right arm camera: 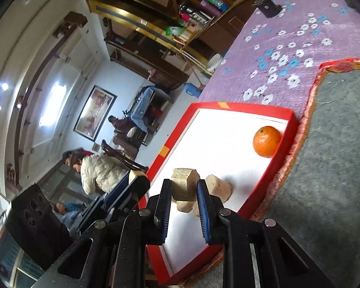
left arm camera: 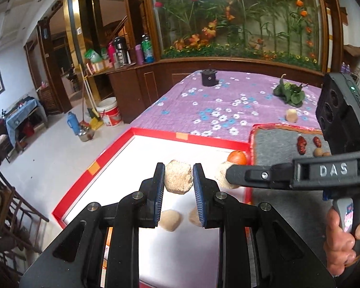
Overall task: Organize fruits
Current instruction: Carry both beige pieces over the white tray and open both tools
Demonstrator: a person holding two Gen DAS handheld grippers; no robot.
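The left gripper (left arm camera: pixel 178 180) pinches a pale rough chunk (left arm camera: pixel 178 179) above the red-rimmed white tray (left arm camera: pixel 156 134), centre frame; the right gripper (right arm camera: pixel 183 187) pinches a tan chunk (right arm camera: pixel 184 183) over the same tray; an orange (right arm camera: pixel 267 141) lies at the tray's upper right; "DAS" (left arm camera: pixel 333 170) reads white on the black arm at right.

The red tray (left arm camera: pixel 122 141) has a big bare white floor at its far end, so a gripper can pass there. The orange (right arm camera: pixel 267 141) sits in the far corner by the wall. 2 pale chunks (left arm camera: pixel 170 220) lie on the floor under the left gripper (left arm camera: pixel 178 180). The right gripper (left arm camera: pixel 230 175) reaches across from the right, close beside it, and blocks that side.
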